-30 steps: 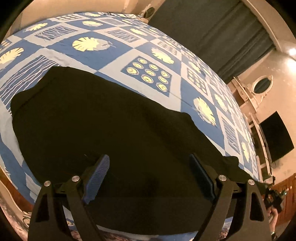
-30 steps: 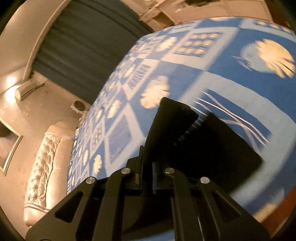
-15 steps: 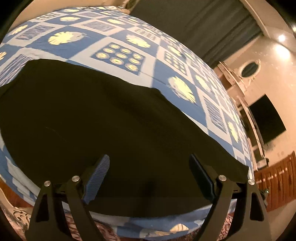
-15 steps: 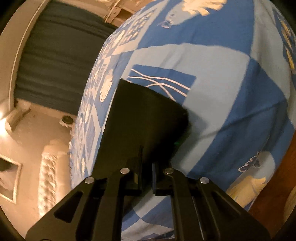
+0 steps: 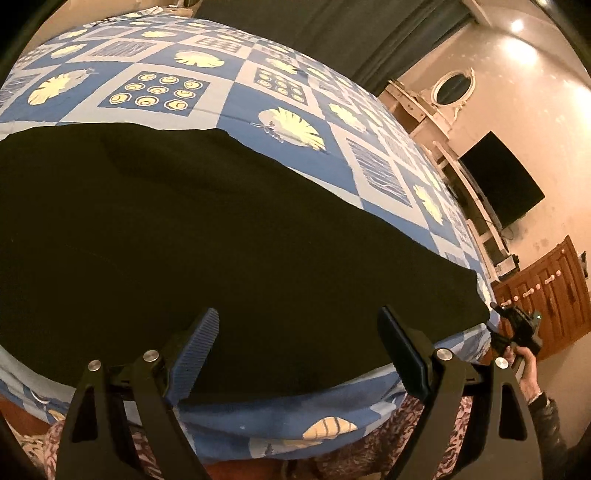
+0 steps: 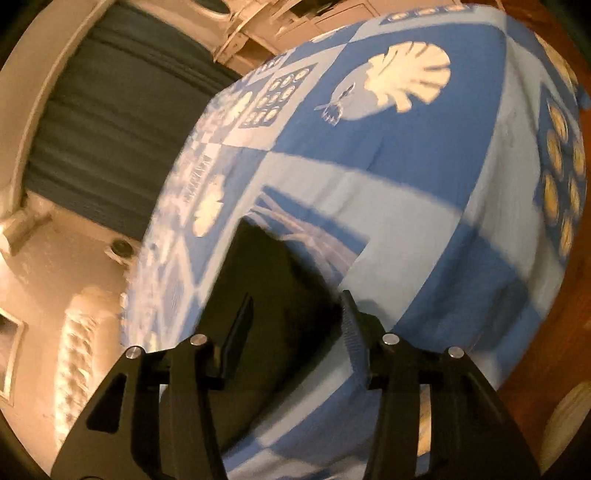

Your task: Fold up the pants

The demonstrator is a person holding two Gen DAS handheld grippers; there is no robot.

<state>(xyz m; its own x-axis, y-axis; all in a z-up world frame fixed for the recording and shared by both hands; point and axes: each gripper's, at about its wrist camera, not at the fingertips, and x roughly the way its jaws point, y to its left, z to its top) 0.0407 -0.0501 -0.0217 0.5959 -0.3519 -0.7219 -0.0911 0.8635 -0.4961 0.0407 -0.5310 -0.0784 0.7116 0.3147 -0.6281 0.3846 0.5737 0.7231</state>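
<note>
The left gripper (image 5: 297,356) stands spread wide above the near edge of the bed, nothing between its two blue ribbed pads (image 5: 194,354); neither pad touches the cloth below. One pair of black pants (image 5: 207,236) lies flat on the patchwork bedspread (image 5: 280,92), stretched along the near edge of the bed from the left side to a squared end near the right corner. The bedspread is a chequer of blue and pale squares printed with leaves and rings, and it hangs over the near edge.

At the right corner of the bed in the left wrist view, the person's right hand (image 5: 524,369) holds the second tool.

The right gripper (image 6: 295,332) has just been opening, and its jaws now stand partly apart. The end of the pants (image 6: 273,295) lies between and ahead of the two fingers, resting on the bedspread (image 6: 406,221); the pads do not press on it. The picture is blurred, so whether the cloth brushes a pad cannot be told.

Counted: two grippers, one pair of pants, one bed. Beyond the bed are one dark curtain (image 5: 325,33), one black screen (image 5: 502,181) on the wall and one oval mirror (image 5: 453,88).
</note>
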